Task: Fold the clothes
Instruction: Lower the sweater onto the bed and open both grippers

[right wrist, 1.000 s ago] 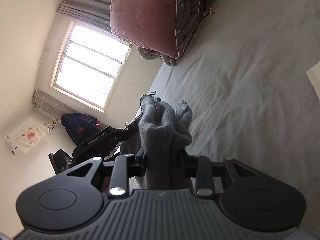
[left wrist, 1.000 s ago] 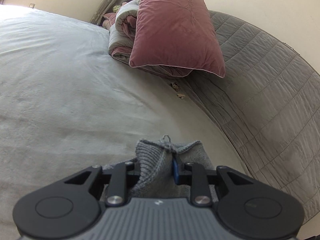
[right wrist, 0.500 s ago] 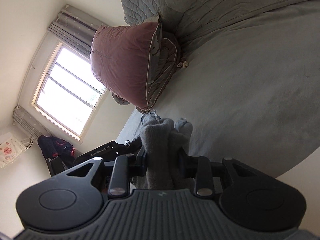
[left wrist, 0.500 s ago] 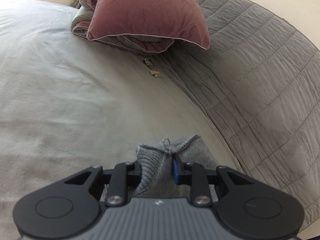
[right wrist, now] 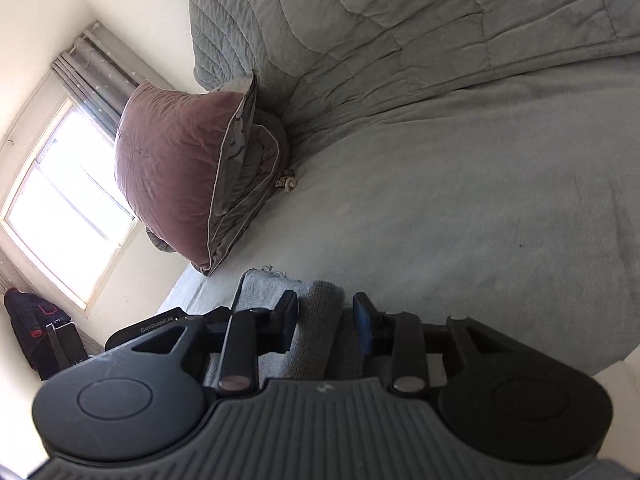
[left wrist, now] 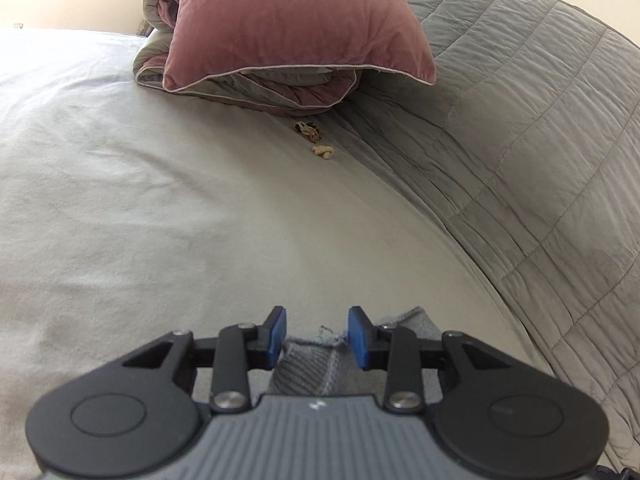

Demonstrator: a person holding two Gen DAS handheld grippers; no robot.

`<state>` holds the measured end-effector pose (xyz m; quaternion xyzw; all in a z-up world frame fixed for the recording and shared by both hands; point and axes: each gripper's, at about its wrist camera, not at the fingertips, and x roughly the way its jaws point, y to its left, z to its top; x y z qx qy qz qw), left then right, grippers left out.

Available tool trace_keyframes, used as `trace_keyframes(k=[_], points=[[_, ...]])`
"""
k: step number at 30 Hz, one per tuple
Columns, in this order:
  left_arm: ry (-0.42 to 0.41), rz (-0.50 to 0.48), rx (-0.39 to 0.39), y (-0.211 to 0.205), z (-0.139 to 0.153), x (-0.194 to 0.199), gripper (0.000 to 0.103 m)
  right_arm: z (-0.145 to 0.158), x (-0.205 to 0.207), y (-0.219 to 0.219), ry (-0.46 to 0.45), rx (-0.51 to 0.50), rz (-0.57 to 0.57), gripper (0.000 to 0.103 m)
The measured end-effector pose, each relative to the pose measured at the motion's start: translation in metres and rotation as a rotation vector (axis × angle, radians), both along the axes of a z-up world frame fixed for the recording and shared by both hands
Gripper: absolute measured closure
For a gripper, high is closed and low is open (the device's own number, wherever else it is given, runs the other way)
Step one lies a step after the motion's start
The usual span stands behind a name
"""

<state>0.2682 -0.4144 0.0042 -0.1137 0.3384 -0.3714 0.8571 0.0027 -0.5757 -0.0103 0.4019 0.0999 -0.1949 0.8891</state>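
Two tongs work one soft, light grey knit garment (left wrist: 310, 364) on the bed (left wrist: 168, 208): left tongs (left wrist: 317, 334) opening off its frayed edge, right tongs (right wrist: 325, 322) narrow around a fold, contact unclear.

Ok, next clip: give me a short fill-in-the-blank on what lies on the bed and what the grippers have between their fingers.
1. The pillow leaning on the folded duvet is dusty ____ in colour.
2. The garment between the pads of the left gripper, whose jaws are opening, is a ____ knit.
3. In the right wrist view, the window is to the ____ of the pillow.
4. A fold of garment lies between the fingers of the right gripper, on the ____.

Missing words: pink; grey; left; bed
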Motion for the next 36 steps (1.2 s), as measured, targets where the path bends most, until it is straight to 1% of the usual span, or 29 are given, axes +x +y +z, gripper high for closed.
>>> trace_keyframes(k=[2,4,5,7,9,11,13,16,17,19,21,23,25,28,30,33,36], points=[[-0.048,-0.024,-0.009,-0.001,0.011,-0.003,0.07,0.006,-0.002,0.003,0.001,-0.078,-0.028,0.068],[-0.092,-0.084,-0.021,-0.006,0.021,-0.009,0.07,0.012,-0.001,0.01,-0.006,-0.163,-0.024,0.068],[-0.109,-0.121,-0.024,-0.01,0.025,-0.012,0.074,0.015,0.0,0.014,-0.008,-0.205,-0.014,0.068],[-0.132,-0.202,-0.017,-0.022,0.028,-0.017,0.078,0.017,0.005,0.023,-0.003,-0.278,0.026,0.068],[-0.144,-0.26,0.013,-0.035,0.024,-0.021,0.085,0.017,0.011,0.029,0.009,-0.325,0.069,0.068],[-0.143,-0.301,0.042,-0.049,0.015,-0.023,0.086,0.014,0.017,0.032,0.03,-0.349,0.114,0.068],[-0.137,-0.313,0.072,-0.06,0.003,-0.022,0.086,0.009,0.023,0.031,0.061,-0.352,0.145,0.068],[-0.116,-0.318,0.086,-0.069,-0.013,-0.018,0.088,-0.003,0.033,0.026,0.18,-0.321,0.159,0.068],[-0.111,-0.318,0.087,-0.07,-0.017,-0.016,0.09,-0.009,0.035,0.023,0.211,-0.302,0.169,0.069],[-0.104,-0.318,0.09,-0.074,-0.022,-0.013,0.093,-0.015,0.036,0.019,0.237,-0.285,0.169,0.076],[-0.09,-0.306,0.089,-0.073,-0.021,-0.011,0.095,-0.016,0.037,0.018,0.242,-0.281,0.169,0.077],[-0.086,-0.284,0.086,-0.067,-0.015,-0.013,0.096,-0.014,0.036,0.018,0.24,-0.28,0.166,0.077],[-0.113,-0.264,0.086,-0.055,-0.007,-0.02,0.095,-0.01,0.034,0.02,0.219,-0.272,0.166,0.068],[-0.171,-0.238,0.089,-0.027,0.0,-0.035,0.095,0.0,0.032,0.026,0.199,-0.291,0.169,0.062],[-0.198,-0.208,0.073,-0.005,0.002,-0.045,0.094,0.004,0.033,0.032,0.197,-0.319,0.181,0.06],[-0.157,-0.169,0.072,0.015,-0.01,-0.049,0.094,0.006,0.037,0.039,0.211,-0.328,0.205,0.06],[-0.112,-0.139,0.079,0.031,-0.022,-0.053,0.094,0.008,0.04,0.045,0.246,-0.347,0.221,0.06]])
